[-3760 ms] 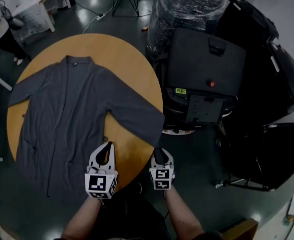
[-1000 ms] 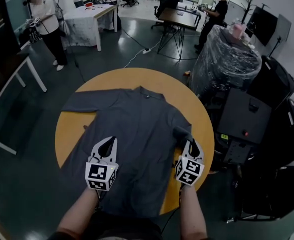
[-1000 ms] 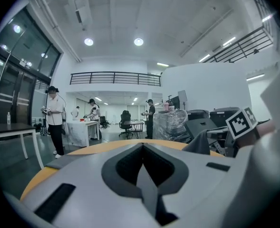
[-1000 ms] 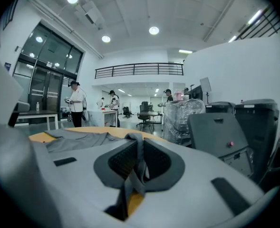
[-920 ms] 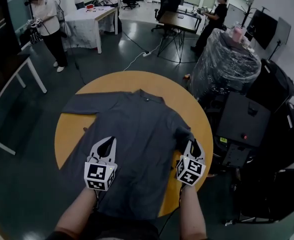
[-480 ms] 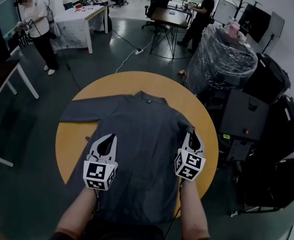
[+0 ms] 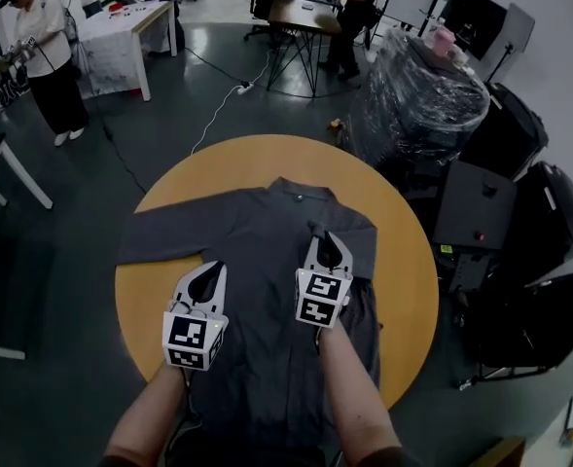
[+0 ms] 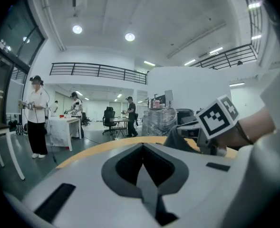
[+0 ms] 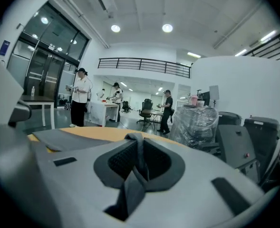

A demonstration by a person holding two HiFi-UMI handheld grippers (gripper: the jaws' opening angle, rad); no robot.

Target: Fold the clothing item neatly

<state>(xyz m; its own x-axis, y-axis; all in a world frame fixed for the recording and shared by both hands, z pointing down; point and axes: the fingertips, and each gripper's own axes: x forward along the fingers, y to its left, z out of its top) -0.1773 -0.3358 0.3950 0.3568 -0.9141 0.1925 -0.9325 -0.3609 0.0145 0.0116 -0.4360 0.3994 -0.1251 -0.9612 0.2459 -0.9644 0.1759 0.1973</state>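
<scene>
The right gripper [image 7: 323, 243] grips a fold of the grey cardigan [image 7: 252, 236] over its middle. The left gripper [image 7: 208, 272], clenched and empty, hovers just left, above the round table [image 7: 408, 280].

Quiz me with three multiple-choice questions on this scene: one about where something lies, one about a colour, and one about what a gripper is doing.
1. Where does the garment lie?
A. on the floor
B. on the round table
C. on a chair

2. What colour is the table's top?
A. white
B. blue
C. orange-yellow

3. What is the right gripper doing?
A. pinching grey cloth of the garment
B. standing open and empty
C. gripping a cable

Answers:
1 B: the head view shows it spread over the table.
2 C: bare orange-yellow surface shows around the grey cloth.
3 A: the right gripper view shows a strip of cloth caught between its jaws.
</scene>
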